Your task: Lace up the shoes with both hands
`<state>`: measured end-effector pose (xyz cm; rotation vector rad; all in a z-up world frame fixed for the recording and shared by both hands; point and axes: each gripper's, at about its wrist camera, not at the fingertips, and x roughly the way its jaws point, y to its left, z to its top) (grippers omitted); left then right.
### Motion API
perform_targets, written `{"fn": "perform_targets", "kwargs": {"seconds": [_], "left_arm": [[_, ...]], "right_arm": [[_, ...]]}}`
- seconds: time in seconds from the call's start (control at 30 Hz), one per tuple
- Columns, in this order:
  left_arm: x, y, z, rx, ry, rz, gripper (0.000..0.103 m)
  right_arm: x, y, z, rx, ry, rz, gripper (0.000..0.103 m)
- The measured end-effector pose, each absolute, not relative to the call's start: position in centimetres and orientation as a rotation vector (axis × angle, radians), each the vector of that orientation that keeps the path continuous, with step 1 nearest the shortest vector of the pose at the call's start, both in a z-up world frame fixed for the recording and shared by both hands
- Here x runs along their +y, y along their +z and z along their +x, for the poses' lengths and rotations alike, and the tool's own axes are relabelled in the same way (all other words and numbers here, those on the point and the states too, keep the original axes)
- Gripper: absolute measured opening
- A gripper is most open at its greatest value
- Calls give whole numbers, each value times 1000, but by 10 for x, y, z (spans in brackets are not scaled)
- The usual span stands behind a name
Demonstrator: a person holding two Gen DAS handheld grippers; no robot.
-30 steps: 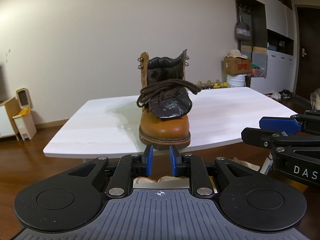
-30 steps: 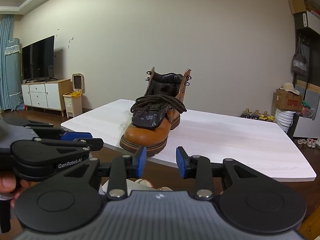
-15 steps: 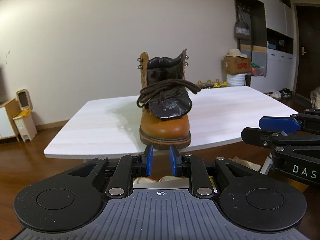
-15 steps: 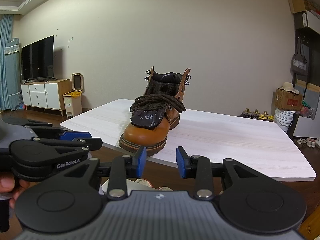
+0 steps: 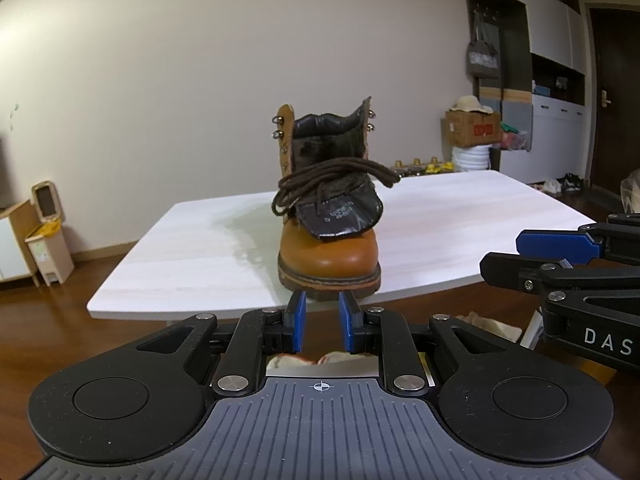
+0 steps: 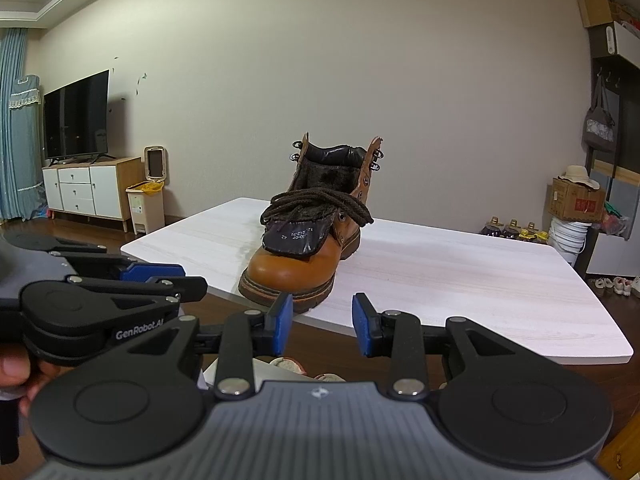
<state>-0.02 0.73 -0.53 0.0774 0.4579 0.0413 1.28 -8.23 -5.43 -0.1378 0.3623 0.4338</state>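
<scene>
A tan leather boot [image 5: 328,252] stands at the near edge of a white table [image 5: 460,220], toe toward me, its dark tongue folded forward. A loose bundle of dark brown lace [image 5: 332,184] lies across the tongue. The boot [image 6: 296,268] and its lace [image 6: 316,204] also show in the right wrist view. My left gripper [image 5: 322,322] hangs just short of the toe, open by a narrow gap, empty. My right gripper [image 6: 322,322] is open wider, empty, in front of the table edge right of the toe. Each gripper appears at the other view's side.
The table [image 6: 480,280] stretches back and right behind the boot. Wooden floor lies below it. A small bin [image 6: 146,204], a white cabinet with a TV [image 6: 76,120] stand at left; a cardboard box [image 5: 474,130] and shelving at right. A hand [image 6: 16,368] holds the left gripper.
Almost nothing has moved. The right wrist view has shifted very slightly relative to the boot; both grippers keep the same opening.
</scene>
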Motion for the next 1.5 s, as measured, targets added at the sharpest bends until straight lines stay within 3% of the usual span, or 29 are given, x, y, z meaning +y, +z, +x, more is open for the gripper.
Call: {"fn": "perform_targets", "kwargs": {"seconds": [0.5, 1.0, 1.17, 1.3, 1.5], "left_arm": [[17, 1, 6, 452, 46, 89, 20], [86, 13, 78, 469, -65, 176, 20], [112, 16, 119, 493, -158, 208, 20], [117, 20, 141, 573, -290, 229, 20], [108, 32, 153, 692, -467, 226, 20]], "right_arm": [[-77, -50, 17, 357, 457, -167, 36], [-16, 6, 131, 251, 726, -732, 39], [6, 0, 193, 337, 842, -853, 40], [15, -5, 241, 515, 961, -861, 41], [25, 6, 276, 775, 1070, -754, 25]]}}
